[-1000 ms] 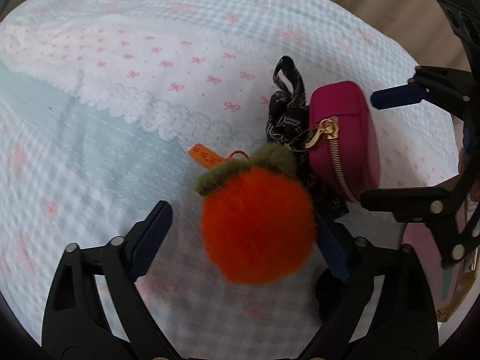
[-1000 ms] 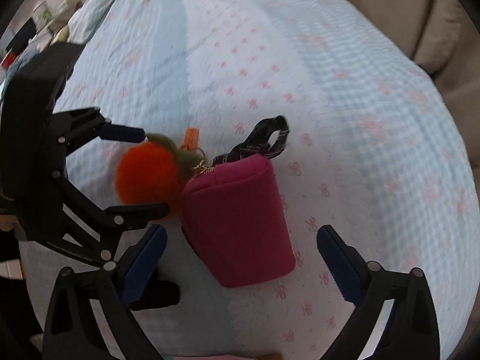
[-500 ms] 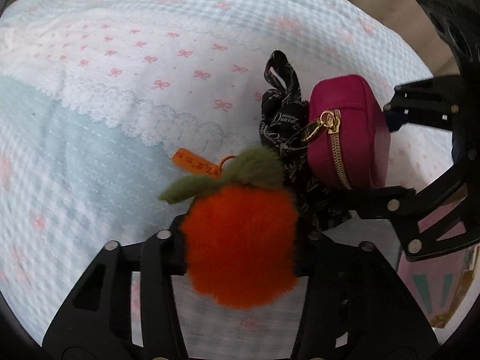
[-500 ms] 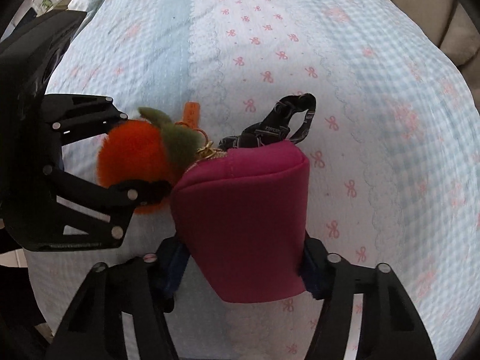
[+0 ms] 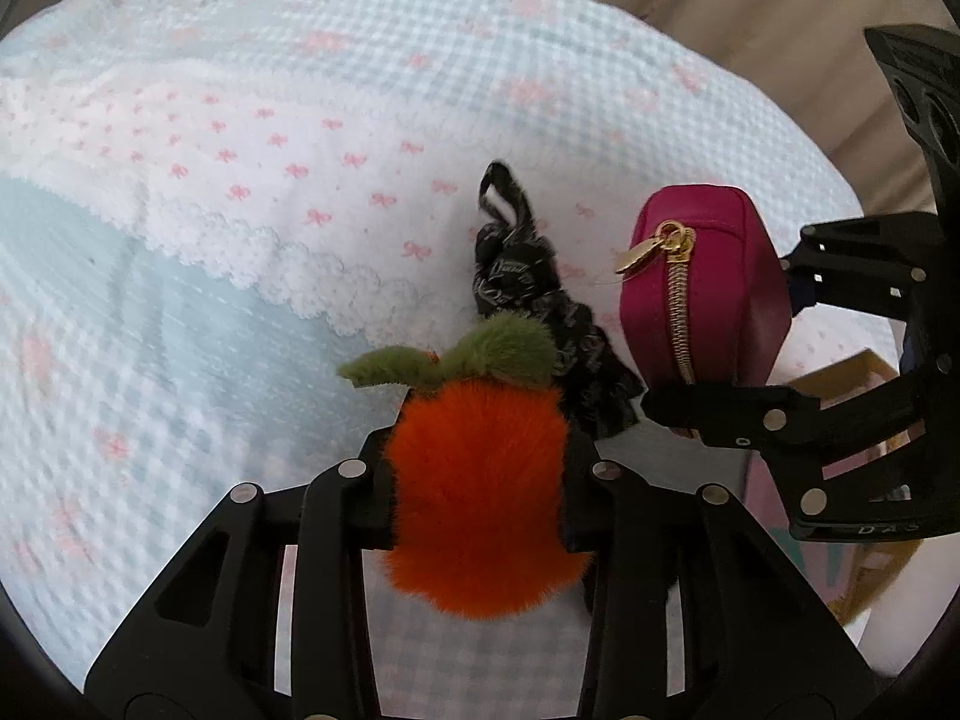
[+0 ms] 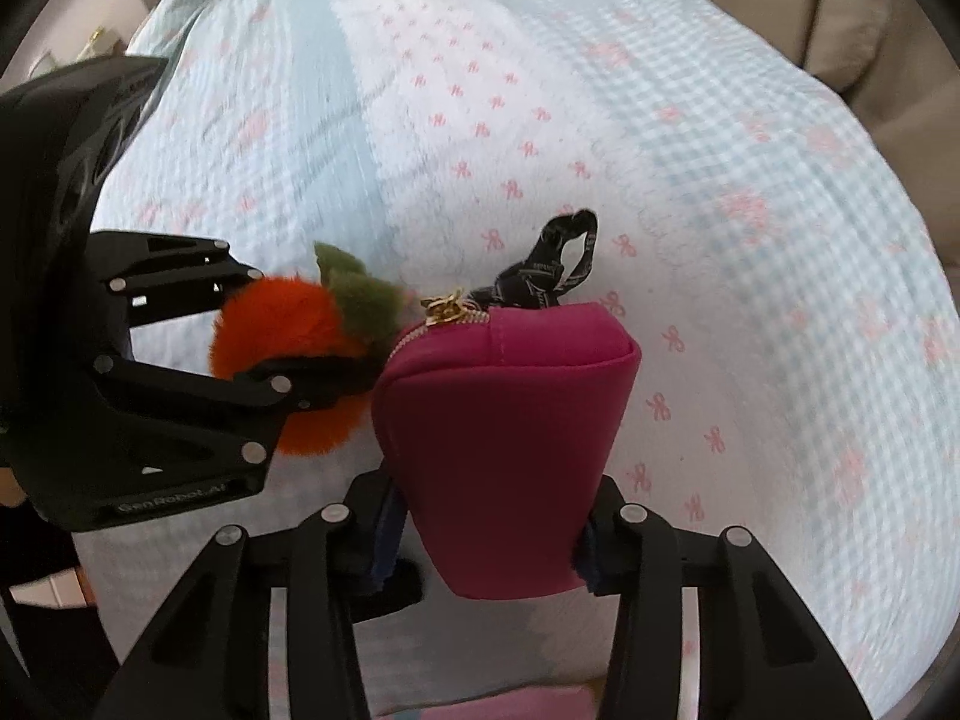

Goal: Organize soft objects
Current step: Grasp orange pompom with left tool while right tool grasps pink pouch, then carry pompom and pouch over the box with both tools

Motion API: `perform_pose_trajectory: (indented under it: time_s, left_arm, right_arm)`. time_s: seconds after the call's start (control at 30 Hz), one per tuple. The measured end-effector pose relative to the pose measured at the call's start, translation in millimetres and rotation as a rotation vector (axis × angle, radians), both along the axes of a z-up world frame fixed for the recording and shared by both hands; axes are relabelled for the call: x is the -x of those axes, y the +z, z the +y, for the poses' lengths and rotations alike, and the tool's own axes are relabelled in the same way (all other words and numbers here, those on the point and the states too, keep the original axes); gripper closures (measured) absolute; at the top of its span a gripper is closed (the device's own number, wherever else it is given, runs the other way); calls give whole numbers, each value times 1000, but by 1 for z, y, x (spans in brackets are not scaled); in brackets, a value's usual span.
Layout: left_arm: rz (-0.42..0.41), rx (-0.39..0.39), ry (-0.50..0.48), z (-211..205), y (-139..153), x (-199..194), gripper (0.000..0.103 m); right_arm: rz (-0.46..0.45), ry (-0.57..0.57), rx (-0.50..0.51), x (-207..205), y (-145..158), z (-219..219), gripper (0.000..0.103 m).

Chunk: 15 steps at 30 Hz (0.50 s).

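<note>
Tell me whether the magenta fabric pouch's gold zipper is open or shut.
Shut. On the magenta fabric pouch, the gold zipper teeth run meshed, with the pull at the track's end.

Pale blue gingham bedspread [image 5: 180,360] with pink bows, white scalloped lace-edged panel [image 5: 252,144] across it, beige upholstery [image 5: 690,12] behind, pink box [image 5: 852,546] at right edge

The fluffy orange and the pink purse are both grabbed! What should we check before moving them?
1. Left gripper shut on the orange pompom: ok.
2. Right gripper shut on the magenta zip pouch: ok.
3. Pouch zipper closed: ok.
4. Black strap free of the pompom: cannot tell; it trails behind it.
5. Pompom and pouch apart: not ok, they touch in the right wrist view.
</note>
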State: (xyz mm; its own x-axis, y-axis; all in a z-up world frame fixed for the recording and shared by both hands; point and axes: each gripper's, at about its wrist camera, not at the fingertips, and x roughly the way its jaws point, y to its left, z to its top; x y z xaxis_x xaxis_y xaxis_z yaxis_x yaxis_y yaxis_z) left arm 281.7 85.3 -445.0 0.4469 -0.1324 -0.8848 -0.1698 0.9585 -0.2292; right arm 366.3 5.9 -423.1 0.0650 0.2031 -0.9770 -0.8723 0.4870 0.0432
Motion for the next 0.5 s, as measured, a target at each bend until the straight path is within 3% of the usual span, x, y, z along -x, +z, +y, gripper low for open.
perform_pose_trajectory:
  time_s: [0.23,0.5]
  left_arm:
    - [-56,6,-23,3,59,32,72]
    - [-124,25,-112,-1,150,58,72]
  right_arm:
    - [-45,-165,-69,27,63,-16,62]
    - [-128,-587,-214,89,162,-48,62]
